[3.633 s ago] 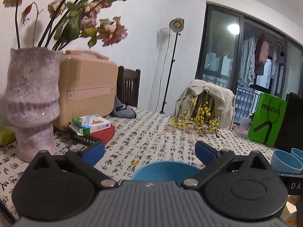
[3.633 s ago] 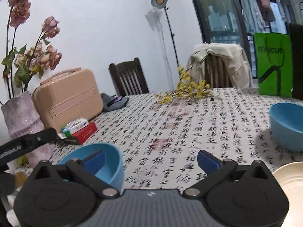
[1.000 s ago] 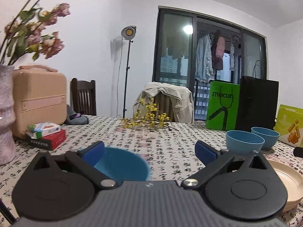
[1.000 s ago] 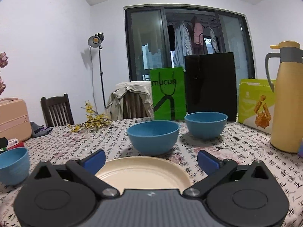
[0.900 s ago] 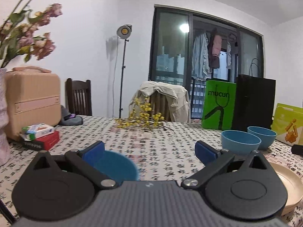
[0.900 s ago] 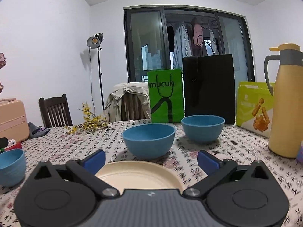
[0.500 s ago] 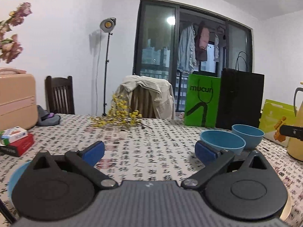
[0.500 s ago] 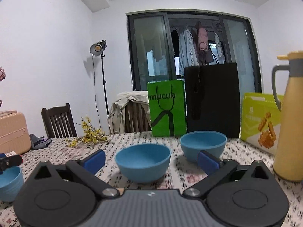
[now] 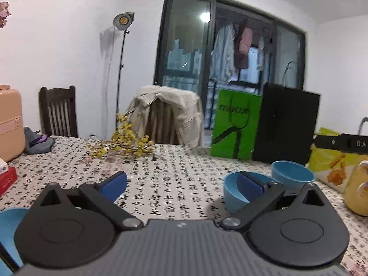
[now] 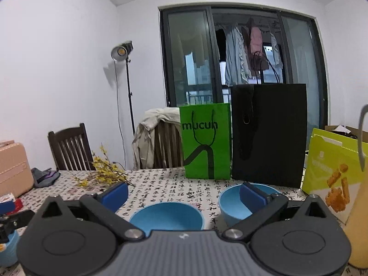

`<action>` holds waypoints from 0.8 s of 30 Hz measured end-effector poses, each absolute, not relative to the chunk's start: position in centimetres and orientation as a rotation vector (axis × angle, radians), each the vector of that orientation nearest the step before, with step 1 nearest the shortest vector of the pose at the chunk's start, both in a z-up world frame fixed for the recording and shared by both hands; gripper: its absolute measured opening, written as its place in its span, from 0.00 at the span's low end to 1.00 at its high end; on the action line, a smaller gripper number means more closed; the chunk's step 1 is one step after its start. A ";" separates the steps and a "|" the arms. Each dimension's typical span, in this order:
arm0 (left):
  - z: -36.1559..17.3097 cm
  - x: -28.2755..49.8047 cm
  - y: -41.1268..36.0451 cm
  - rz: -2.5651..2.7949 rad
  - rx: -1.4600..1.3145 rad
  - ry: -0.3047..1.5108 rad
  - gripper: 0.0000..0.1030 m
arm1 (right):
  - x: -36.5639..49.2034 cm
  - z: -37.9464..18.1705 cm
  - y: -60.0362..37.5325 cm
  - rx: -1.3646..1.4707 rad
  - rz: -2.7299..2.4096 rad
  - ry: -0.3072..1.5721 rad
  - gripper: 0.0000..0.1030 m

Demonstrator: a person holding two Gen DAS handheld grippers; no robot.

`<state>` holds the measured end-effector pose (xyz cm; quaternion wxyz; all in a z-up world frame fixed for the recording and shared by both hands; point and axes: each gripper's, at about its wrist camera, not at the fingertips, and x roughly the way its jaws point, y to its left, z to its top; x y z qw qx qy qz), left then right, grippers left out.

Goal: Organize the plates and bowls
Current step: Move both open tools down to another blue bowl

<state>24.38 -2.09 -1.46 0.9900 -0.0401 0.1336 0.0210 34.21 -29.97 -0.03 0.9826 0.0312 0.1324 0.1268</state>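
Left gripper (image 9: pixel 181 184): fingers spread wide, nothing between the blue pads, held above the calligraphy-print tablecloth (image 9: pixel 161 172). Right pad overlapping the near blue bowl (image 9: pixel 232 191) in this view (contact impossible to judge). Just beyond and to the right of it, a second blue bowl (image 9: pixel 292 174), close beside but whether touching unclear. At the lower-left edge, partly hidden by the gripper body, a third blue bowl (image 9: pixel 9 220).

Right gripper (image 10: pixel 184 192): likewise wide open, empty, hovering low over the table. Directly ahead and mostly between the fingers, a blue bowl (image 10: pixel 166 216), upright, rim partly cut off by the gripper housing. To the right, another blue bowl (image 10: pixel 232 207), upright, with the right pad in front of its rim. Far lower left, a sliver of a further blue bowl (image 10: pixel 8 248) with part of the other gripper above it.

Behind the bowls: a green paper bag (image 10: pixel 205 142) standing beside a black paper bag (image 10: pixel 268 133), touching or nearly so. At right, a yellow-green snack box (image 10: pixel 329 168) and the side of a yellow thermos (image 10: pixel 358 225). Yellow flower sprigs (image 10: pixel 103 172) lying on the cloth at left, a pink case (image 10: pixel 12 168) at the far left edge. Beyond the table, a dark wooden chair (image 10: pixel 69 149), a chair draped with a beige jacket (image 10: pixel 154 135), a floor lamp (image 10: pixel 122 50).
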 end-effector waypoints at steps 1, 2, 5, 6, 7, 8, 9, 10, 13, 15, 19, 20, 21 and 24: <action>-1.4 24.9 -2.3 0.058 -0.073 0.284 1.00 | 34.9 -0.1 -30.0 0.069 0.263 0.275 1.00; -1.4 25.5 -2.4 0.068 -0.066 0.303 1.00 | 35.4 -0.3 -30.1 0.082 0.271 0.280 1.00; -1.8 27.3 -3.0 0.081 -0.049 0.340 1.00 | 37.3 -0.7 -30.2 0.126 0.297 0.283 1.00; -1.9 27.9 -3.1 0.091 -0.044 0.344 1.00 | 37.9 -1.0 -30.1 0.137 0.301 0.288 1.00; -1.9 28.3 -3.2 0.100 -0.045 0.351 1.00 | 38.6 -1.2 -30.1 0.147 0.304 0.294 1.00; -1.9 29.0 -3.2 0.106 -0.055 0.360 1.00 | 39.3 -1.5 -30.2 0.165 0.308 0.301 1.00; -1.8 29.6 -3.0 0.109 -0.071 0.362 1.00 | 39.9 -1.8 -30.4 0.182 0.313 0.306 1.00; -1.7 30.0 -2.9 0.115 -0.085 0.363 1.00 | 40.5 -2.1 -30.6 0.200 0.317 0.312 1.00; -1.4 31.3 -2.6 0.158 -0.088 0.356 1.00 | 42.0 -3.1 -31.3 0.232 0.309 0.344 1.00; -1.1 31.7 -2.8 0.179 -0.066 0.348 1.00 | 42.5 -3.6 -32.0 0.256 0.311 0.360 1.00; -0.2 32.8 -3.2 0.187 -0.055 0.347 1.00 | 42.8 -4.0 -33.1 0.321 0.322 0.378 1.00; 0.1 33.0 -3.4 0.191 -0.056 0.347 1.00 | 42.7 -4.0 -33.1 0.325 0.323 0.377 1.00; 0.4 33.3 -3.5 0.194 -0.056 0.345 1.00 | 42.7 -4.0 -33.0 0.325 0.322 0.375 1.00; 1.6 34.3 -4.2 0.185 -0.049 0.339 1.00 | 42.7 -4.1 -33.0 0.322 0.322 0.372 1.00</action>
